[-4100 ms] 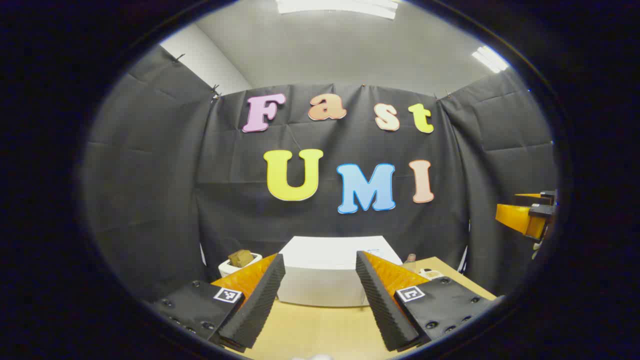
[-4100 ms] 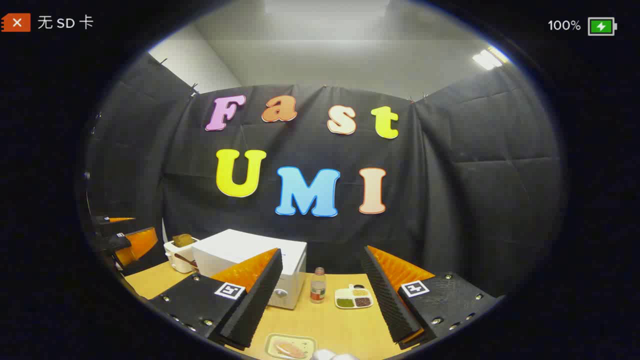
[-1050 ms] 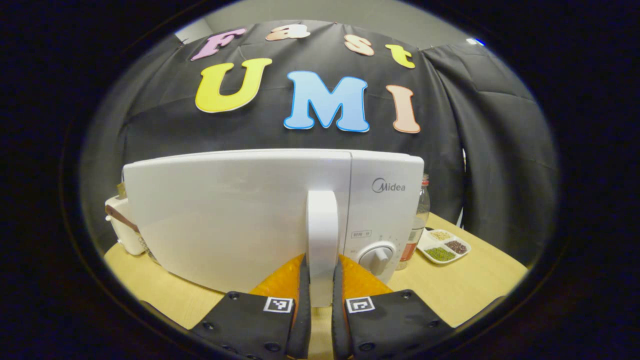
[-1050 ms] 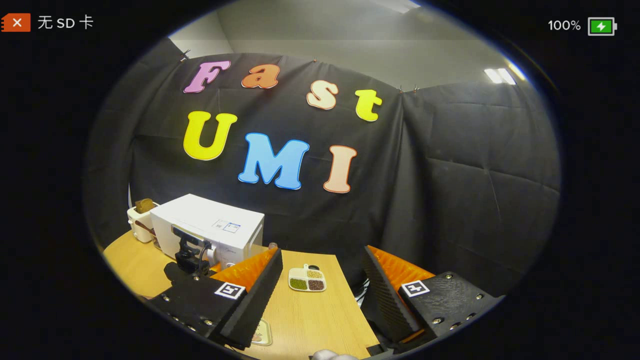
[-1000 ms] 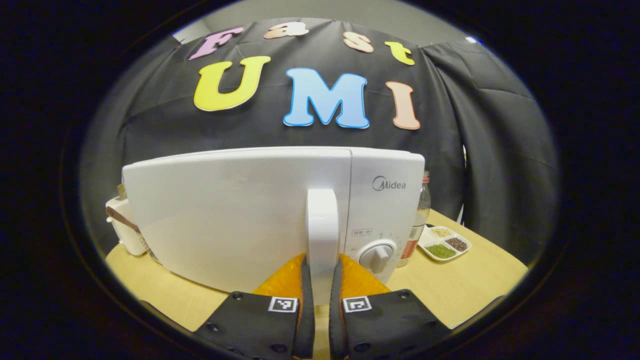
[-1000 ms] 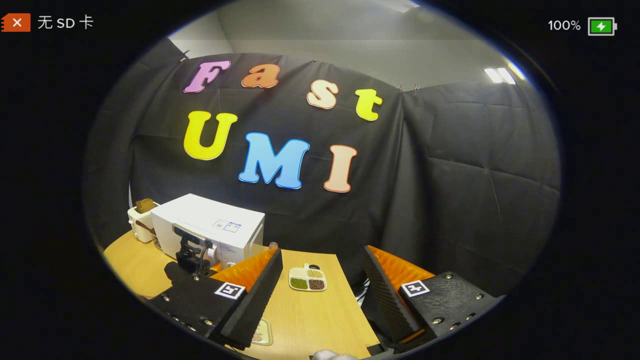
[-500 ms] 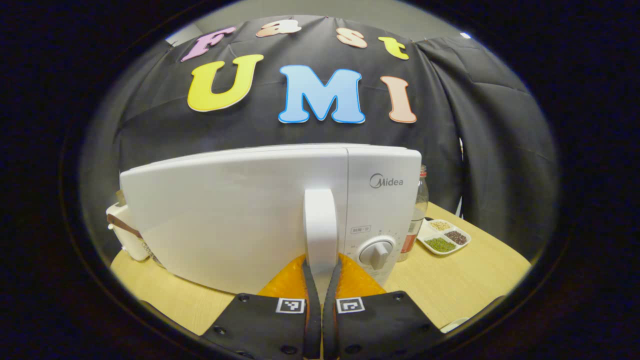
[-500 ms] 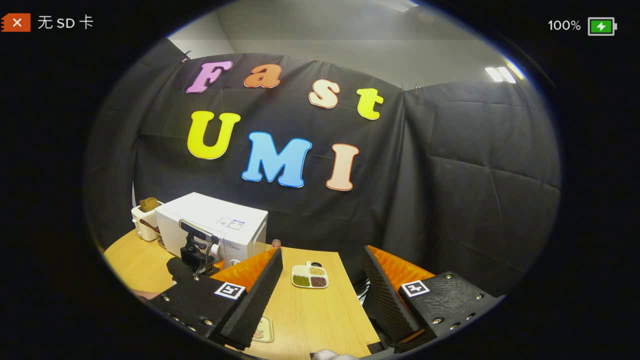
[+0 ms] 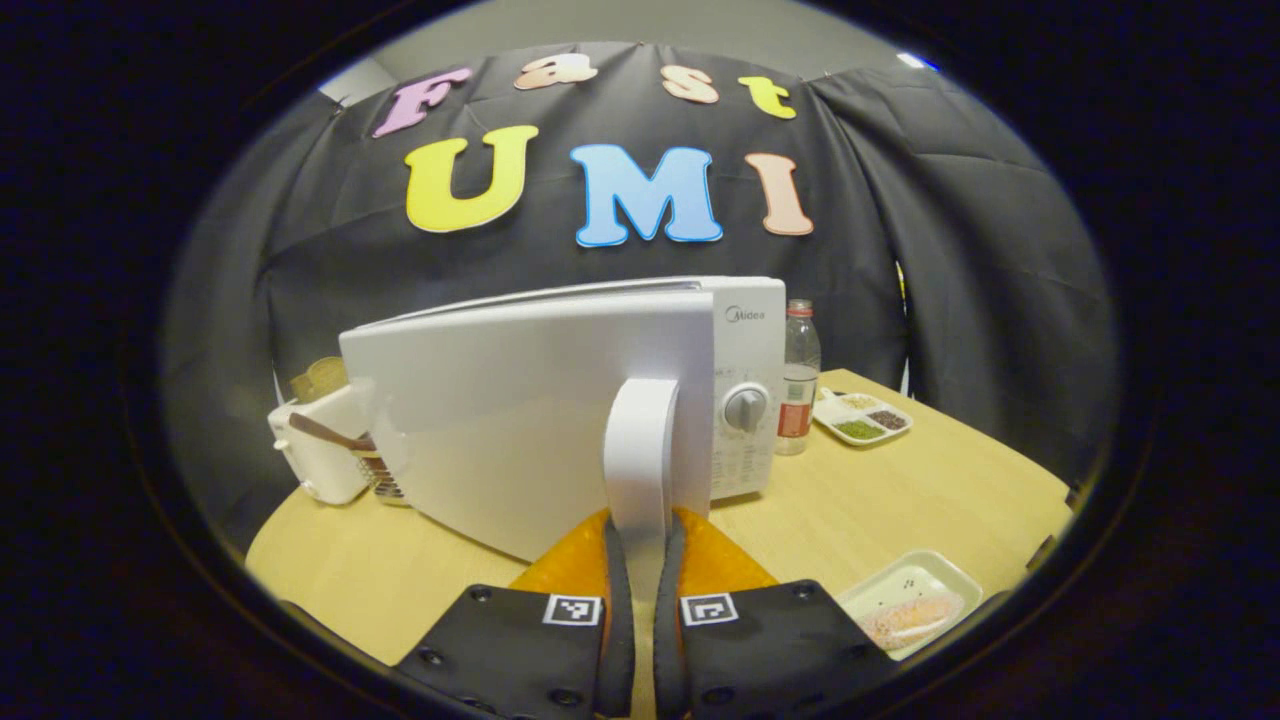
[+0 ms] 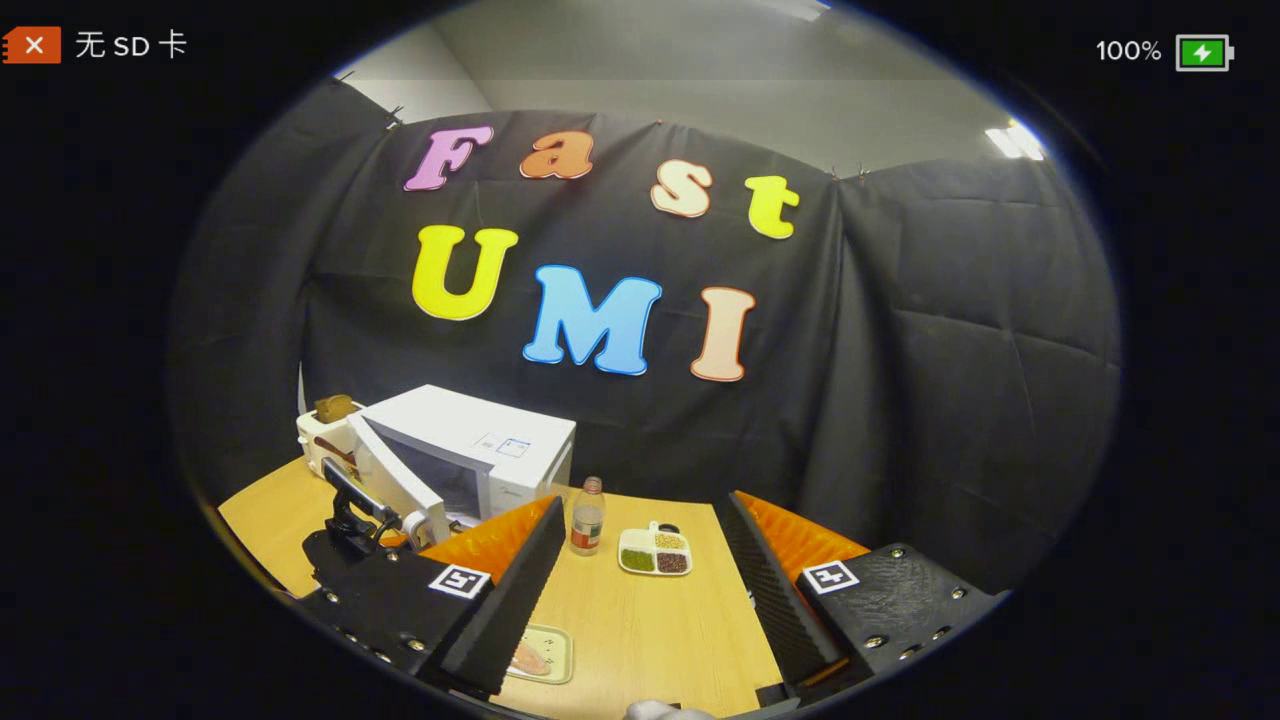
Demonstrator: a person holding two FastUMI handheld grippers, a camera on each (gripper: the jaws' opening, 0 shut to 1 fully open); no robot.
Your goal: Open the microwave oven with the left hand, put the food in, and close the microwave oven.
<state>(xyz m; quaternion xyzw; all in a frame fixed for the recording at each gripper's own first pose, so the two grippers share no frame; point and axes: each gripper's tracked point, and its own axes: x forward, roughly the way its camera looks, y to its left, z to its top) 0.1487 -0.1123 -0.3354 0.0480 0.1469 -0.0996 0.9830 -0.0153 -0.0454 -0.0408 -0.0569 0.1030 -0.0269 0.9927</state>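
The white microwave stands on the wooden table, its door swung partly open toward me. My left gripper is shut on the door's vertical white handle. The food, pale pink pieces in a small cream tray, lies near the table's front right. In the right gripper view the microwave shows its dark cavity behind the open door, with the left gripper at the handle. My right gripper hangs open above the table with nothing between its fingers; the food tray lies just below its left finger.
A bottle with a red label and a divided dish of grains stand right of the microwave. A white toaster holding bread sits to its left. Bare tabletop lies between dish and food tray.
The left gripper, shut on the handle throughout the last second, has pulled the door from closed to partly open. The right gripper stayed open and swung a little, bringing the bottle into view.
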